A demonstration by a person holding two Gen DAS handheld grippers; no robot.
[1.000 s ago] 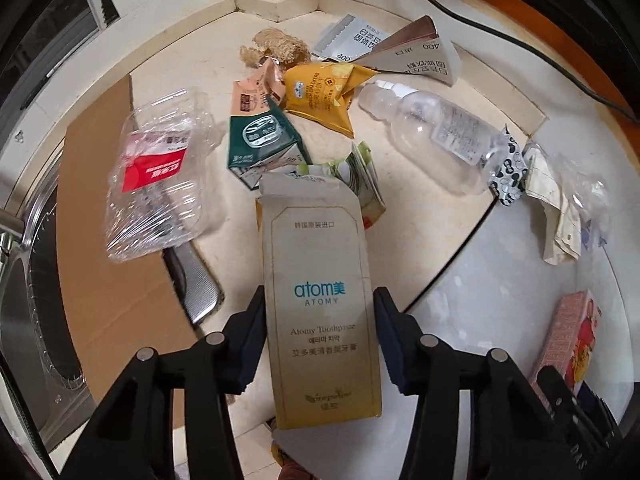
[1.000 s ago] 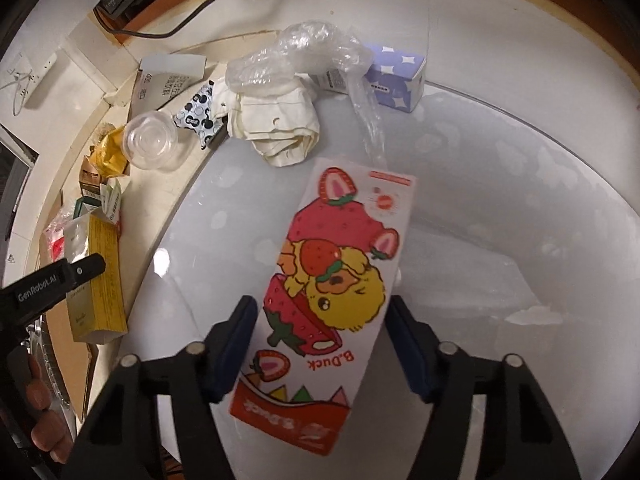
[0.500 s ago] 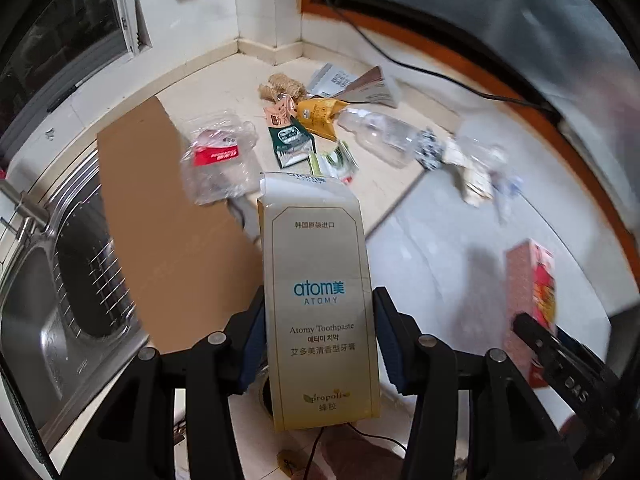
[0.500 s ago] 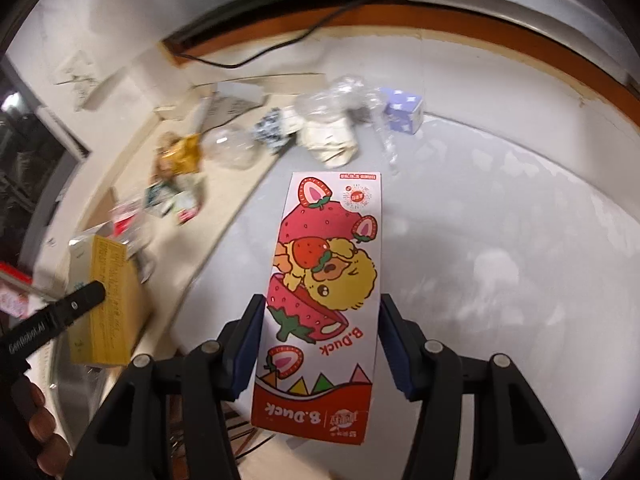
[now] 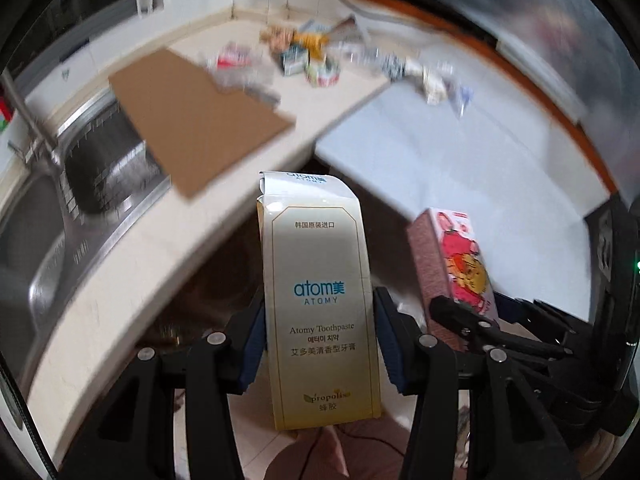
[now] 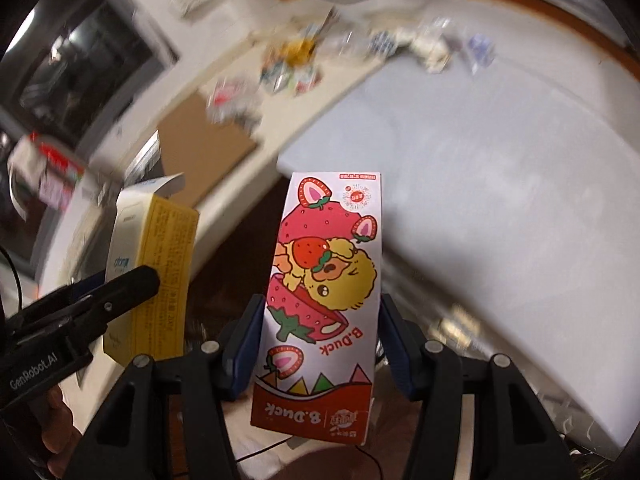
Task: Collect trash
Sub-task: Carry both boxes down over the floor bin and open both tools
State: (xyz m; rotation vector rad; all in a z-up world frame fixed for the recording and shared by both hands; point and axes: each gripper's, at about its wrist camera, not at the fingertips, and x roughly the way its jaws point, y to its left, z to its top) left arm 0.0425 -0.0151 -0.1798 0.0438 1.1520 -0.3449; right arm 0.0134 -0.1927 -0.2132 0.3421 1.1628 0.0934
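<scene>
The left gripper (image 5: 322,344) is clamped on a tall cream-and-gold cardboard toothpaste box (image 5: 320,300), blue pads pressing its two long sides, and the right gripper (image 6: 320,344) grips a pink-and-white strawberry-print carton (image 6: 326,300) the same way. Each box stands with its long axis running straight out along the fingers, its far end well clear of the pads, so either would drop end-first if let go. Both grippers hang out past the counter's edge over a dim floor, side by side and close, the strawberry-print carton (image 5: 456,264) just to the right of the toothpaste box. No bin shows in either view, so I cannot say which hand is nearer to one; my guess is it lies below or behind the cameras. Beyond the boxes come the cream countertop (image 5: 132,264), a flat sheet of brown cardboard (image 5: 196,120) and a steel sink (image 5: 60,200) on the left, then a pale grey worktop (image 5: 460,152) on the right. Farthest off, blurred in the corner, sits the remaining heap of wrappers and packets (image 5: 316,52). The left view shows the sink and the other carton's patterned side; the right view shows the toothpaste box's yellow printed side (image 6: 160,272), its open top flap, and a bare hand (image 6: 60,424) behind the left gripper (image 6: 116,292).
</scene>
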